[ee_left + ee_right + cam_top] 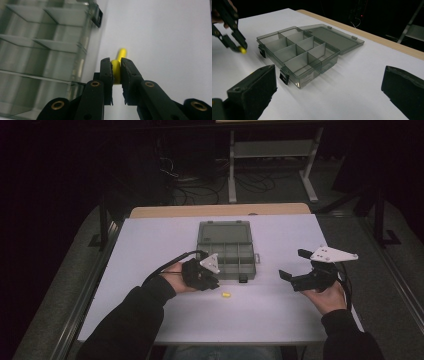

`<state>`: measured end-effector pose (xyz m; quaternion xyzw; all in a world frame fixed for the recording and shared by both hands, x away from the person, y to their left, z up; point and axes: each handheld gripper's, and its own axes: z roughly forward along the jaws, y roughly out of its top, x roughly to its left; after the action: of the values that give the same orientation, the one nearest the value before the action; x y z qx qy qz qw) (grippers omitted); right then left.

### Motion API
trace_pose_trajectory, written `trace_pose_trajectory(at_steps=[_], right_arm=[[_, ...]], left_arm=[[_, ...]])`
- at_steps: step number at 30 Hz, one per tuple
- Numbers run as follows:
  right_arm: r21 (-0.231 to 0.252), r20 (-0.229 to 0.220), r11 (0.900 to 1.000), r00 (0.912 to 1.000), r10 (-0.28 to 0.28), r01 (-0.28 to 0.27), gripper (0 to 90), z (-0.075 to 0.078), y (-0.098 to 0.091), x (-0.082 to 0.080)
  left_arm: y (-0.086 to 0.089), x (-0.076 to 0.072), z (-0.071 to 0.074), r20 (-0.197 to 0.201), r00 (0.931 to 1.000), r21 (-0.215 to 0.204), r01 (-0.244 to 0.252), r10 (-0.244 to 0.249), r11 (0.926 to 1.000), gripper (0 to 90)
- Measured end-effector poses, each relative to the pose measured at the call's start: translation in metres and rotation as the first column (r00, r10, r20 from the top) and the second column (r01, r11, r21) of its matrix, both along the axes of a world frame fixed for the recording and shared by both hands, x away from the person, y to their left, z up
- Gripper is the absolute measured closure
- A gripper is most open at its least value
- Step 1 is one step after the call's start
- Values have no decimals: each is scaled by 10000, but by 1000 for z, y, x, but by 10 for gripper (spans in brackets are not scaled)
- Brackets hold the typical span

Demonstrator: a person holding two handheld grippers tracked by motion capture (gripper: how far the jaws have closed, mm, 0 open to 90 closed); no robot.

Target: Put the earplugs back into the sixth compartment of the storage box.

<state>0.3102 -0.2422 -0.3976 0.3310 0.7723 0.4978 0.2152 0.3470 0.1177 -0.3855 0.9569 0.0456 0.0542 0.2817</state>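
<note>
White table (280, 320) fills the middle of the high view, with an open grey box (227, 251) at its center. Left gripper (116, 68) pinches a small yellow piece (115, 71) just beside the box. Right gripper (291, 265), at the right, has its jaws wide apart and holds nothing.

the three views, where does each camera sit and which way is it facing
High view: above the person's side of the table, looking forward and down; both forearms, left gripper and right gripper show.
Left gripper view: rides the left gripper, looking along jaws shut on a yellow piece beside the organizer box.
Right gripper view: rides the right gripper, jaws wide apart, facing the open box and the other gripper.
All three share the box.
</note>
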Motion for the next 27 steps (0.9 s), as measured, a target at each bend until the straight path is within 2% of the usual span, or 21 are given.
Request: trace_pose_trajectory(at_steps=[2, 3, 4, 8, 13, 16, 20, 22, 27], right_arm=[[-9, -26, 10000, 10000, 12, -12, 0, 0, 0, 0], [-8, -38, 10000, 10000, 8, -8, 0, 0, 0, 0], [-8, -38, 10000, 10000, 8, -8, 0, 0, 0, 0], [-28, -59, 10000, 10000, -25, 24, 0, -1, 0, 1], [-36, -53, 10000, 10000, -9, 9, 0, -1, 0, 0], [-25, -72, 10000, 10000, -16, 16, 0, -1, 0, 0], [-50, -61, 10000, 10000, -1, 1, 0, -1, 0, 0], [-65, -72, 10000, 10000, 7, -8, 0, -1, 0, 0], [-101, -89, 9999, 10000, 15, -16, 0, -1, 0, 1]], left_arm=[[2, 2, 9, 22, 10000, -276, 5, -4, 9996, 800], [3, 3, 18, 182, 9998, -467, 30, -21, 9989, 800], [3, 3, 18, 182, 9998, -467, 30, -21, 9989, 800], [3, 7, 35, 461, 9989, -516, 59, -36, 9986, 800], [1, 14, 50, 594, 9982, -511, 25, 5, 9987, 800], [0, 21, 53, 623, 9980, -435, -31, 58, 9990, 800], [-3, 31, 52, 462, 9989, -448, -65, 86, 9990, 800], [-4, 35, 50, 414, 9991, -539, -85, 107, 9985, 800], [-8, 47, 41, 353, 9992, -386, -195, 209, 9991, 800]])
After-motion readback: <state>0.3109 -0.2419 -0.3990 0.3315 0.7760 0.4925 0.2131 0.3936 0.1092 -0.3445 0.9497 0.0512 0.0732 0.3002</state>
